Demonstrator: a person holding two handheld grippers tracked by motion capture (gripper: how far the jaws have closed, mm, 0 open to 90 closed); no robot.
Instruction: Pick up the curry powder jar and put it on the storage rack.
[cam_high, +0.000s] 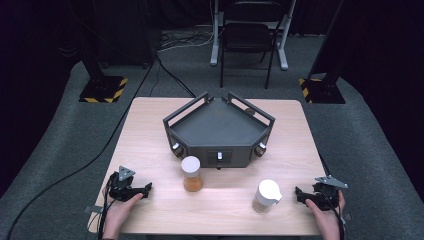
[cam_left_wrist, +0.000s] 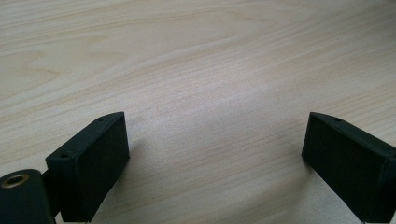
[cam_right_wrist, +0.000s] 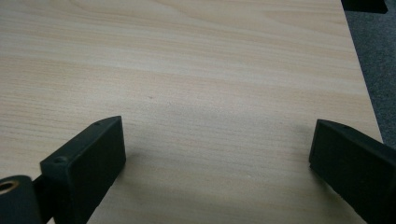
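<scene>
The left gripper (cam_high: 131, 188) and the right gripper (cam_high: 311, 194) rest at the near corners of the table (cam_high: 150, 130), each held from below by a hand. In both gripper views the jaws stand wide apart with only bare wood grain between them; neither gripper has hold of anything.

Nearest the grippers are two containers. The amber jar (cam_high: 191, 173) stands upright just right of the left gripper, in front of the tray. The white-capped jar (cam_high: 265, 196) stands upright near the right gripper, with a clear gap between them.

Handling, as judged: both containers look rigid, smooth-walled and cylindrical, so they may slip under a light grip. The amber jar appears part filled and likely carries some weight; it may be glass, so avoid impact. Take hold across the body below the lid, jaws level, keeping the jar upright.

Pose: both grippers lie low and roughly level, jaws pointing inward toward the table centre. The left hand (cam_high: 120, 210) and right hand (cam_high: 327, 212) enter from the near edge.

Beyond the jars, the dark angular tray (cam_high: 220, 131) sits mid-table, empty, with railed sides.
</scene>
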